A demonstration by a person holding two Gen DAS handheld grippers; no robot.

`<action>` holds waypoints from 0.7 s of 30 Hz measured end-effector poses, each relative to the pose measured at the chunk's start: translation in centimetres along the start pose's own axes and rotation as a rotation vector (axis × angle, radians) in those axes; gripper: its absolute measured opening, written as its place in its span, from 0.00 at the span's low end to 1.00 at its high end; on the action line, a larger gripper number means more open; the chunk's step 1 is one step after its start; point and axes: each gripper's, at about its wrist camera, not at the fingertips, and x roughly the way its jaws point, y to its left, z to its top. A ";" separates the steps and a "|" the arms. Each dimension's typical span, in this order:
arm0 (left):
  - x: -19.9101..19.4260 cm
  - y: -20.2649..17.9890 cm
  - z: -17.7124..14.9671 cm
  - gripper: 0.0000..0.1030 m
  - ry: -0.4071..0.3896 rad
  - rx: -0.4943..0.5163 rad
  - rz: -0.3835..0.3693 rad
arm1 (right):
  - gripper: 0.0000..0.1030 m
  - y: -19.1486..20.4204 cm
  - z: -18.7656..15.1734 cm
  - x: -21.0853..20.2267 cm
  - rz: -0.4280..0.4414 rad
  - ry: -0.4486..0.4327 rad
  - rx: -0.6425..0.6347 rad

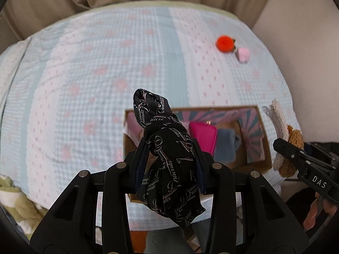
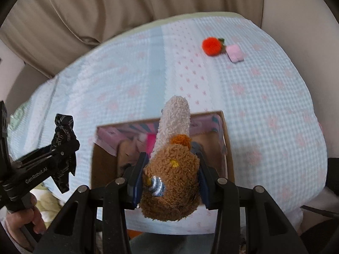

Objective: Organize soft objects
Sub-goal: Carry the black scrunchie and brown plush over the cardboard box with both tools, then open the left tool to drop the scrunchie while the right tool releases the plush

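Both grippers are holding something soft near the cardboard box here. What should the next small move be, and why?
Probably lower the right gripper and open its jaws to drop the brown and cream fuzzy plush item into the open cardboard box. It already hangs right above the box, which holds a magenta pouch and blue cloth. The left gripper, clamping the black printed fabric scarf, could follow.

My left gripper (image 1: 169, 158) pinches a black cloth (image 1: 169, 165) printed all over with "Dracula" in script. My right gripper (image 1: 305, 160) reads "DAS" on its side; the left one's side reads "GenRobot.AI".
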 end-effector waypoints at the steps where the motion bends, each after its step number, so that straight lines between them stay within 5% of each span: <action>1: 0.7 0.0 -0.2 0.34 0.012 0.006 -0.002 | 0.39 0.0 -0.3 0.6 -0.022 0.010 -0.012; 8: 6.5 -0.4 -1.8 0.34 0.095 0.067 -0.013 | 0.39 -1.5 -1.3 4.8 -0.138 0.073 -0.058; 21: 10.7 -1.9 -1.9 0.38 0.152 0.144 -0.005 | 0.39 -2.7 -1.8 9.1 -0.179 0.142 -0.159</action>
